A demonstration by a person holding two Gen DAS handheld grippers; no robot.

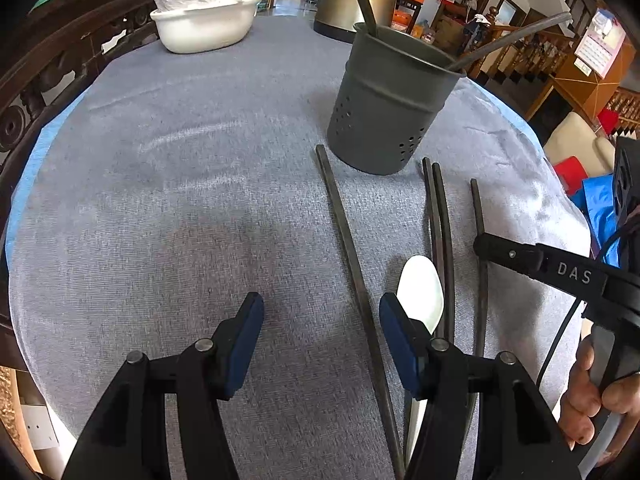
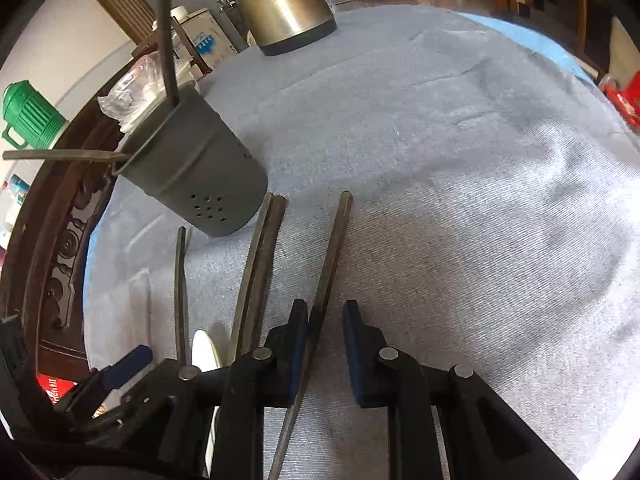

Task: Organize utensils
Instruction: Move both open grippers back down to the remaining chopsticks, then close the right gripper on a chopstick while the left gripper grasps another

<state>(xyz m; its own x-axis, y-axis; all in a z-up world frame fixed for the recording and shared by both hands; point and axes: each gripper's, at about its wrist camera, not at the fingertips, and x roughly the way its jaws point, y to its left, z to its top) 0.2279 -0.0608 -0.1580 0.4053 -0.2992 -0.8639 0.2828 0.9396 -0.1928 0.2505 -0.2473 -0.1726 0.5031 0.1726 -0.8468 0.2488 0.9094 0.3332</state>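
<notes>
Right tool [image 2: 326, 332] was closing, jaws narrow, around rightmost chopstick [image 2: 332, 264]; no firm grip yet. Left tool [image 1: 320, 332] half open, empty. Chopstick looked thin, stiff, slippery; best pinched mid-shaft.

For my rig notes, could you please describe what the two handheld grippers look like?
Both are black plastic with two angular fingers, each faced with a dark blue pad and pinned by round silver pivots. This shows on the left gripper and the right gripper. In the left wrist view, the right gripper's side carries white "DAS" lettering and a thin black cable hangs from it.
</notes>
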